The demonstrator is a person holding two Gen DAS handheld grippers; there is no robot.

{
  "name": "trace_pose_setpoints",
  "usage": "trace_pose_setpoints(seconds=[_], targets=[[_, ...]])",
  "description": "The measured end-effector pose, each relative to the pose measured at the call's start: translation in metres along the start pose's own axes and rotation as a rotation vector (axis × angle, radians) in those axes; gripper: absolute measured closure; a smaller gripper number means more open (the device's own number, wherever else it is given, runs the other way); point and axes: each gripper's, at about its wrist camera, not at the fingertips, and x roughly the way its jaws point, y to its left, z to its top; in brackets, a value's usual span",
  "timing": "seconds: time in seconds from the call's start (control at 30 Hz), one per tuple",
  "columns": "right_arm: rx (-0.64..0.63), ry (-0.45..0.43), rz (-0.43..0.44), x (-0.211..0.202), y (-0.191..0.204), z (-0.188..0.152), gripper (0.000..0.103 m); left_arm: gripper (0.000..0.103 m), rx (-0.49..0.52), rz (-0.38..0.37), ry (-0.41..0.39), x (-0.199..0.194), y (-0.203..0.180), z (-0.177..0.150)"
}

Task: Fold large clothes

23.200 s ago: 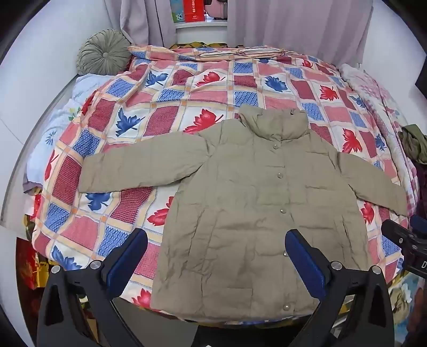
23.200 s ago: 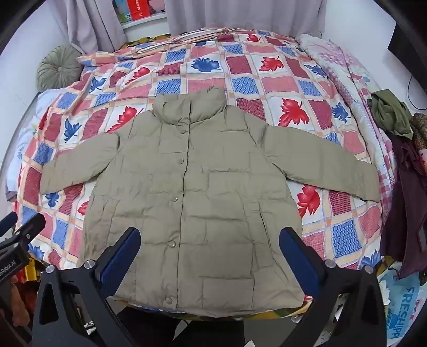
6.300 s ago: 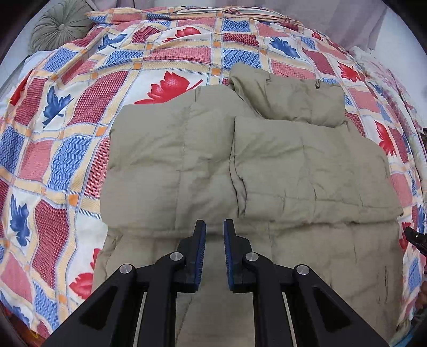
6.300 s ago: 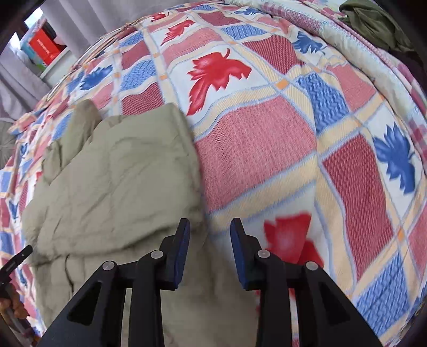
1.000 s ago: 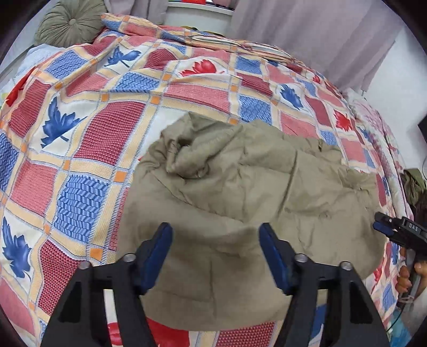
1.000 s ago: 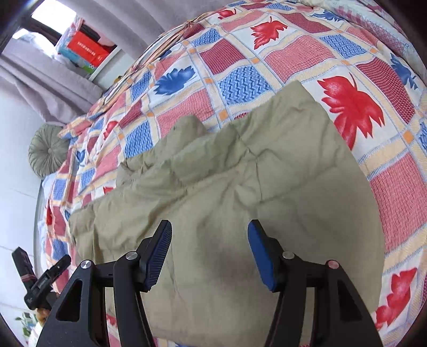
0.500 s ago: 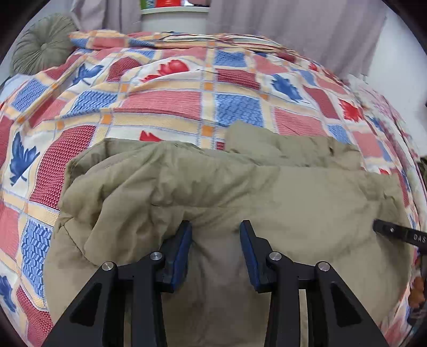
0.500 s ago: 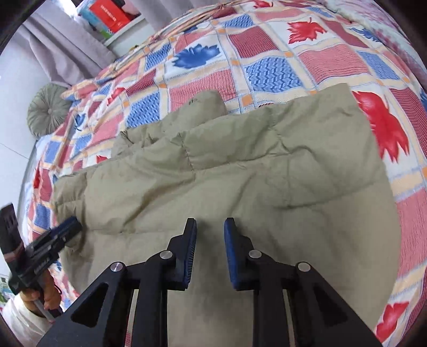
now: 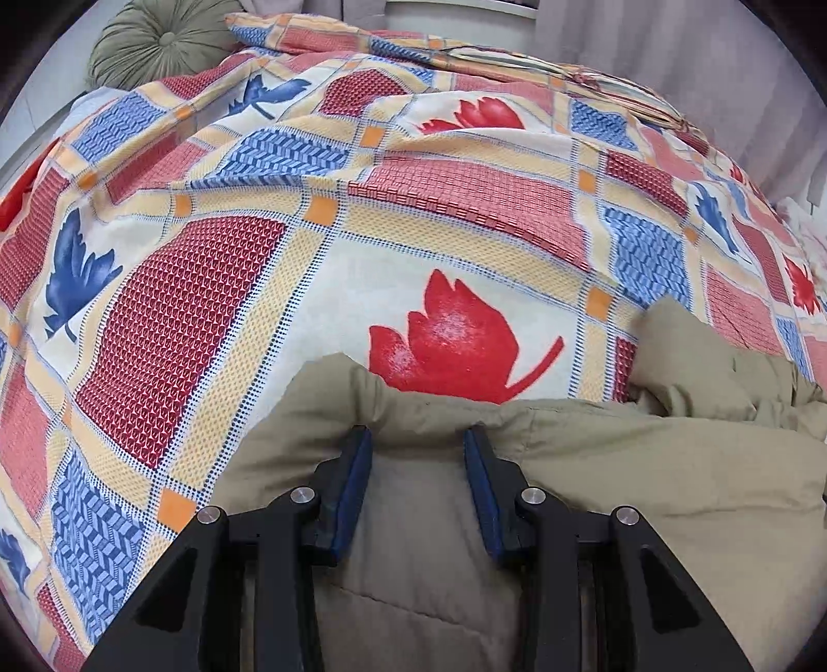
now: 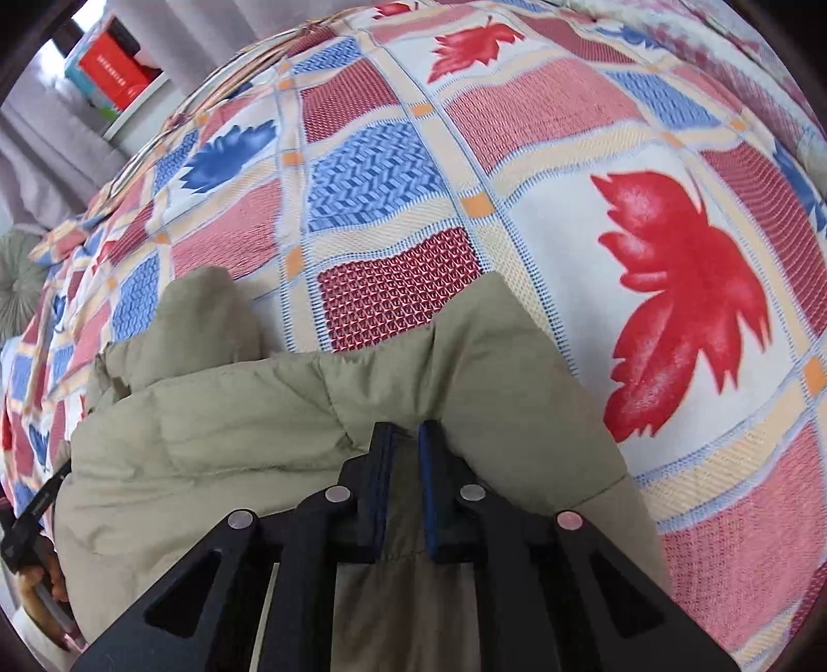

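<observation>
A khaki padded jacket (image 9: 594,465) lies folded on the patterned bed quilt (image 9: 207,289). My left gripper (image 9: 417,439) is part open at the far left corner of the fold, with its fingertips tucked under the raised cloth edge. In the right wrist view the jacket (image 10: 248,429) fills the lower left, with its collar (image 10: 207,320) bunched at the far side. My right gripper (image 10: 404,431) is shut on the jacket's far right corner, with cloth pinched between the blue pads.
A round olive cushion (image 9: 160,46) sits at the head of the bed. Grey curtains (image 9: 672,57) hang behind. A shelf with a red box (image 10: 111,72) stands at the back left. The other hand-held gripper (image 10: 31,517) shows at the left edge.
Both grippers have moved forward to the far edge of the folded jacket. The left gripper has opened wider; the right one stays closed on the cloth.
</observation>
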Motion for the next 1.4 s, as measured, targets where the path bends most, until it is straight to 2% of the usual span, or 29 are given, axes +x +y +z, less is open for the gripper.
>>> trace_pose_setpoints(seconds=[0.13, 0.2, 0.27, 0.33, 0.37, 0.4, 0.5, 0.57, 0.63, 0.7, 0.73, 0.77, 0.83, 0.9, 1.1, 1.17, 1.27, 1.4], targets=[[-0.031, -0.013, -0.03, 0.017, 0.007, 0.004, 0.094, 0.062, -0.052, 0.022, 0.025, 0.008, 0.015, 0.01], [-0.036, -0.016, -0.039, 0.022, 0.009, 0.006, 0.094, 0.062, -0.057, 0.067, 0.023, 0.0, 0.024, 0.013], [-0.028, -0.009, -0.042, 0.024, 0.008, 0.007, 0.094, 0.062, -0.057, 0.08, 0.007, -0.018, 0.034, 0.014], [-0.006, 0.001, -0.049, 0.018, 0.007, 0.009, 0.093, 0.062, -0.017, 0.077, -0.015, -0.043, 0.042, 0.013], [0.006, 0.002, -0.057, 0.012, 0.006, 0.009, 0.088, 0.062, 0.007, 0.07, -0.024, -0.053, 0.044, 0.01], [0.017, -0.002, -0.061, 0.004, 0.006, 0.008, 0.088, 0.062, 0.037, 0.054, -0.026, -0.062, 0.043, 0.007], [0.001, -0.03, -0.028, -0.026, 0.01, -0.002, 0.087, 0.062, 0.142, 0.044, -0.036, -0.082, 0.035, -0.008], [-0.043, -0.044, 0.004, -0.045, 0.017, -0.013, 0.081, 0.059, 0.168, 0.045, -0.031, -0.082, 0.031, -0.021], [-0.076, -0.049, 0.014, -0.056, 0.023, -0.023, 0.074, 0.058, 0.124, 0.07, 0.007, -0.066, 0.037, -0.033], [-0.07, -0.066, -0.026, -0.061, 0.019, -0.031, 0.073, 0.057, 0.055, 0.052, 0.042, -0.051, 0.047, -0.044], [-0.049, -0.069, -0.056, -0.059, 0.012, -0.033, 0.073, 0.053, 0.032, 0.049, 0.041, -0.045, 0.05, -0.047], [-0.024, -0.06, -0.076, -0.054, 0.005, -0.034, 0.074, 0.042, 0.023, 0.069, 0.035, -0.039, 0.052, -0.05], [0.037, -0.033, -0.042, -0.043, -0.017, -0.041, 0.074, 0.037, 0.0, 0.081, 0.038, -0.033, 0.054, -0.051], [0.068, -0.029, 0.002, -0.032, -0.028, -0.042, 0.075, 0.037, -0.028, 0.068, 0.054, -0.031, 0.057, -0.048], [0.012, -0.032, -0.058, -0.03, -0.017, -0.04, 0.074, 0.037, 0.01, 0.123, 0.051, -0.063, 0.057, -0.046], [0.027, -0.024, -0.061, -0.042, -0.016, -0.041, 0.067, 0.037, 0.026, 0.118, 0.045, -0.079, 0.057, -0.05], [0.044, -0.034, -0.031, -0.067, -0.016, -0.051, 0.056, 0.037, 0.027, 0.097, 0.045, -0.103, 0.059, -0.059], [0.073, -0.033, 0.023, -0.097, -0.017, -0.074, 0.054, 0.037, 0.02, 0.06, 0.074, -0.125, 0.058, -0.078]])
